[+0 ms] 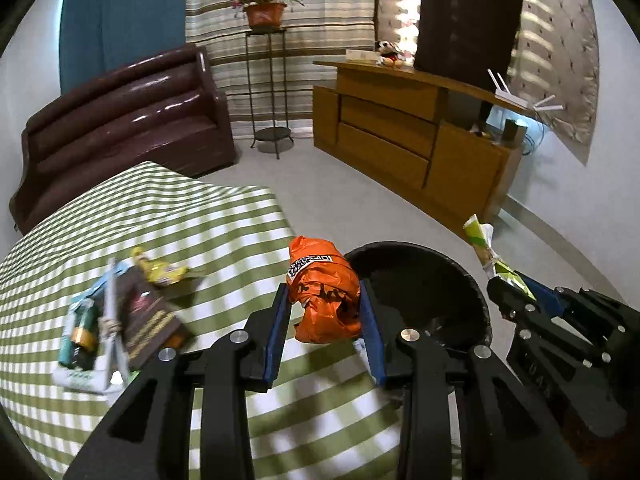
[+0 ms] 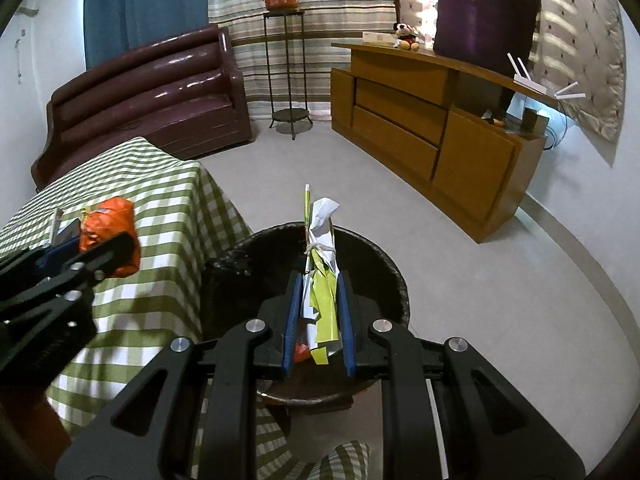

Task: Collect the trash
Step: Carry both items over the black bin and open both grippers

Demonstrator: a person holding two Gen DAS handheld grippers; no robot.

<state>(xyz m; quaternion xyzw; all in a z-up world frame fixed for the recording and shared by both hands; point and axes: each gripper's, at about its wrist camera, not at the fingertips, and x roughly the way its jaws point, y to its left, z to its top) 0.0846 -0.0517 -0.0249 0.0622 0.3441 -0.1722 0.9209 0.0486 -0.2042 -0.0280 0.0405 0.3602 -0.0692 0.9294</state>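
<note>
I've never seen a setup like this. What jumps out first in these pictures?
The bright orange wrapper, pinched in the left hand-held gripper at the edge of the checked table. Next, the green-and-white paper bundle clamped in the right hand-held gripper, right over the black bin. More litter, a yellow wrapper and boxes, lies on the table.

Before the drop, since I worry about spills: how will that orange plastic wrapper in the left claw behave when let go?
The orange wrapper looks crumpled and thin, so probably light and floppy, apt to flutter rather than fall straight. It hangs near the black bin rim, still partly over the checked cloth, so it could land outside. The left claw pinches it without crushing it flat: some springiness.
</note>
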